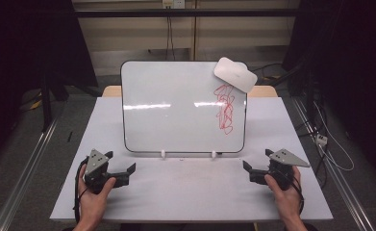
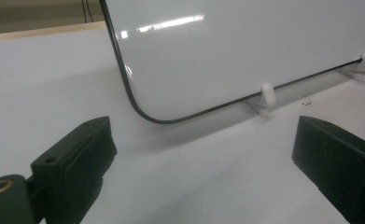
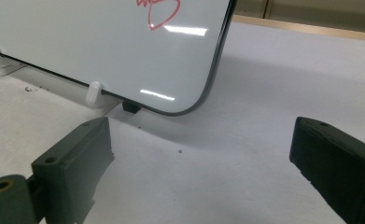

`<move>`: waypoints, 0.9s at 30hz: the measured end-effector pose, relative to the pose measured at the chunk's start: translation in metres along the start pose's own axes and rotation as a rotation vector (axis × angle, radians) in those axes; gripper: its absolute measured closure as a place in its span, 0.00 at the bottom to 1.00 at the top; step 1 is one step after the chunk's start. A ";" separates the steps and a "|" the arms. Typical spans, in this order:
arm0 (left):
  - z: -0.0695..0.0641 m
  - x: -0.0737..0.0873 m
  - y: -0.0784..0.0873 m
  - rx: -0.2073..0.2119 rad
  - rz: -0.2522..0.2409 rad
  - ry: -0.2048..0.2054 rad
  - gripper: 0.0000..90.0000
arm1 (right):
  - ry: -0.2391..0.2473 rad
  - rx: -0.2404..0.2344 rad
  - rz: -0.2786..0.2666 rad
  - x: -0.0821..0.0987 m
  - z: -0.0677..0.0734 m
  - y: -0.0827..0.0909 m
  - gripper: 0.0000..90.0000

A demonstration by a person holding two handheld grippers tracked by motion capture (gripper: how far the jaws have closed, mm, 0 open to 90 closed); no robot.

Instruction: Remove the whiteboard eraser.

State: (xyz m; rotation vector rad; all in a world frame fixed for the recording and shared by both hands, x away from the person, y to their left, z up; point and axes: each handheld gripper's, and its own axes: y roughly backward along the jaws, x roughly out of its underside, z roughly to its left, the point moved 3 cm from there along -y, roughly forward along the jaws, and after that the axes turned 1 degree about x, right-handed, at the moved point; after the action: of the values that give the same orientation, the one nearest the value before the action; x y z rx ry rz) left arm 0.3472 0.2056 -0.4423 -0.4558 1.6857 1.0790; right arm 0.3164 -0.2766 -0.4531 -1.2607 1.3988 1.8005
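White table [image 1: 190, 187], whiteboard [image 1: 176, 108], eraser [image 1: 234, 73] overlapping red scribble [image 1: 225, 108]

Glossy, smooth whiteboard [image 1: 176, 106] stands on a matt white table [image 1: 190, 192]; eraser [image 1: 235, 73] looks plastic.

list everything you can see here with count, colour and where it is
whiteboard: 1, white with dark rim, propped upright mid-table
scribble: 1, red, right part of the whiteboard
eraser: 1, white, on the whiteboard's top right corner
stand clips: 2, white, under the whiteboard's bottom edge
table: 1, white, centre
left gripper: 1, black, near left, open, holding nothing
right gripper: 1, black, near right, open, holding nothing
hands: 2, one on each gripper
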 end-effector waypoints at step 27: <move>-0.004 0.000 -0.005 0.021 0.007 -0.001 0.06 | 0.043 -0.007 -0.099 -0.023 0.002 -0.007 0.09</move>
State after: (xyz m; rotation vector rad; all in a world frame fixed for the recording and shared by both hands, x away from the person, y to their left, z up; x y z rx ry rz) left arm 0.3491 0.2000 -0.4440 -0.4366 1.6974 1.0653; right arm 0.3314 -0.2698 -0.4360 -1.3557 1.3297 1.7231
